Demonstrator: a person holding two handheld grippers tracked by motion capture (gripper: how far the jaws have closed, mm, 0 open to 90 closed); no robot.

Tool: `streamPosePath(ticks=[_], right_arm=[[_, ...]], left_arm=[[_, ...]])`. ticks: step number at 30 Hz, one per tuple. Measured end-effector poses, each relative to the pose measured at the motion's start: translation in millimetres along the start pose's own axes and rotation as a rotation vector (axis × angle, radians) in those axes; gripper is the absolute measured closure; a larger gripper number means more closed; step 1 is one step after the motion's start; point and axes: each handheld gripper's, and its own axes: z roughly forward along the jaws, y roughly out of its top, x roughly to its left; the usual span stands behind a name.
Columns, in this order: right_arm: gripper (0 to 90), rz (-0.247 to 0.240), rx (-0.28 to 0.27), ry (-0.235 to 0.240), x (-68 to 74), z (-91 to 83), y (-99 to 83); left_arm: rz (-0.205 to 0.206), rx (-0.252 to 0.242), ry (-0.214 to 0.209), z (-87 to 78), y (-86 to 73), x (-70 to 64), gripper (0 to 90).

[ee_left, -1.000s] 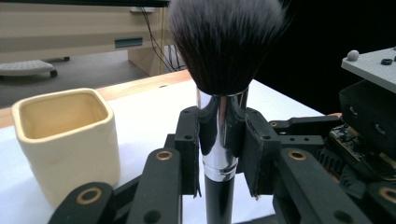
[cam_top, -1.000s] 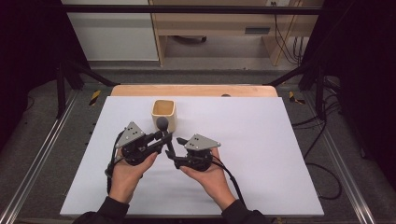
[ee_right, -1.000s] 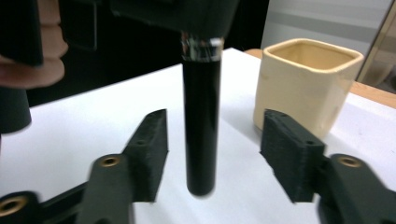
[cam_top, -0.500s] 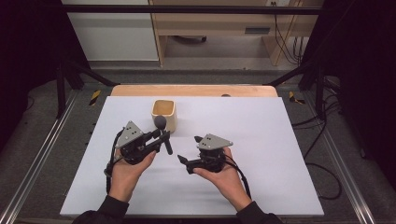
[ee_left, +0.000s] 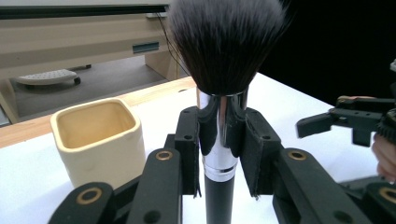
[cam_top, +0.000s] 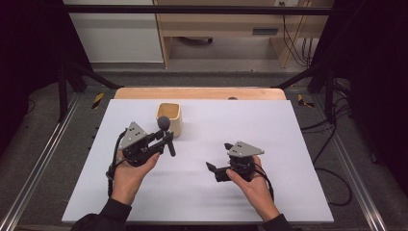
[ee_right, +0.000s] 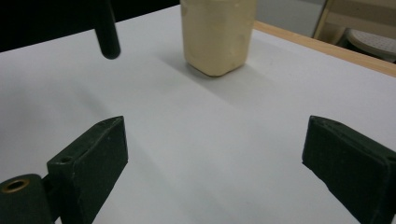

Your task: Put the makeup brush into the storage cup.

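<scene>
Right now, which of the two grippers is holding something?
The left gripper: it is shut on the makeup brush, bristles up. The right gripper is open, holding nothing.

Your makeup brush (ee_left: 227,60) has dark, fluffy bristles, a chrome ferrule and a black handle; it stands upright, off the bench, just beside the cream square cup (ee_left: 98,140).

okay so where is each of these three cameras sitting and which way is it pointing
High view: above the person's side, looking forward and down on the table; both hands, the left gripper and right gripper show.
Left gripper view: rides the left gripper, facing along its jaws, shut on the brush, toward the cup.
Right gripper view: rides the right gripper, looking low across the table between its open jaws.
Shared: all show the cup and the brush; the right gripper view catches the brush's handle tip.
</scene>
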Motion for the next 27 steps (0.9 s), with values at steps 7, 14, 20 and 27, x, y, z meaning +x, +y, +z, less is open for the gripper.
streamPosePath(ticks=[7, 14, 20, 27], right_arm=[[7.2, 0.031, -0.021, -0.048, -19.4, -20.0, -8.1], [7.4, 0.042, -0.044, -0.084, -31.4, -34.4, -15.3], [6.9, 0.053, -0.035, -0.111, -38.5, -42.4, -23.4], [6.3, 0.055, -0.063, -0.153, -45.4, -55.2, -32.1]], left_arm=[[0.009, 0.010, 0.015, 0.9, 0.5, 1.7, 70.2], [0.013, 0.003, 0.027, 0.8, 6.2, 3.2, 70.2], [0.010, -0.009, 0.040, -4.4, 10.9, 4.6, 70.2], [0.011, -0.014, 0.065, -9.6, 15.9, 10.0, 70.2]])
